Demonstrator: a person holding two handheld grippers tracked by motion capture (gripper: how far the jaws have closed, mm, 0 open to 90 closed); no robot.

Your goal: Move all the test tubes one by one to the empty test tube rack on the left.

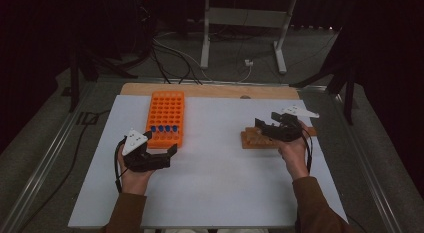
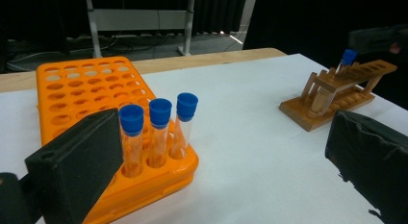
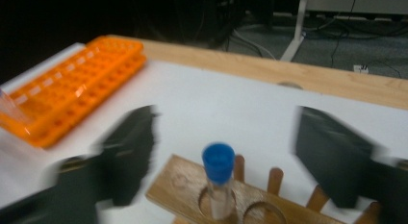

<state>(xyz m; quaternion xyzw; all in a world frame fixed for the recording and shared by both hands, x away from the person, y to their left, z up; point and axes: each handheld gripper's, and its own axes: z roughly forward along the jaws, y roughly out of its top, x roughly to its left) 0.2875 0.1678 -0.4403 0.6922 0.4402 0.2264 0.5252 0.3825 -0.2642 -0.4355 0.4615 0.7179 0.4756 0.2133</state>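
A: What are the jaws doing right now?

B: My right gripper [image 3: 226,152] has its jaws apart, with nothing pressed between the pads. The tube [image 3: 219,178] stands between them, upright in the end hole of the wooden rack [image 3: 192,188], touching neither jaw.

A: So the tube is set down?

B: I judge so. It stands in the hole on its own, blue cap up, and the jaws flank it without contact.

A: And the left?

B: My left gripper [image 2: 216,161] is wide open and empty. The orange rack [image 2: 86,89] sits just ahead of its left jaw, and the wooden one lies well beyond its right jaw. I keep it there, I think, because the next tube is close at hand.

A: Count things for me.

B: In the left gripper view, three capped tubes [image 2: 159,130] stand in a row at the near edge of the orange rack, next to the left jaw; the high view may show a fourth cap, which I cannot confirm. One tube is in the wooden rack. Two racks, both on the white desk [image 1: 215,163]. The orange one's other holes look empty.
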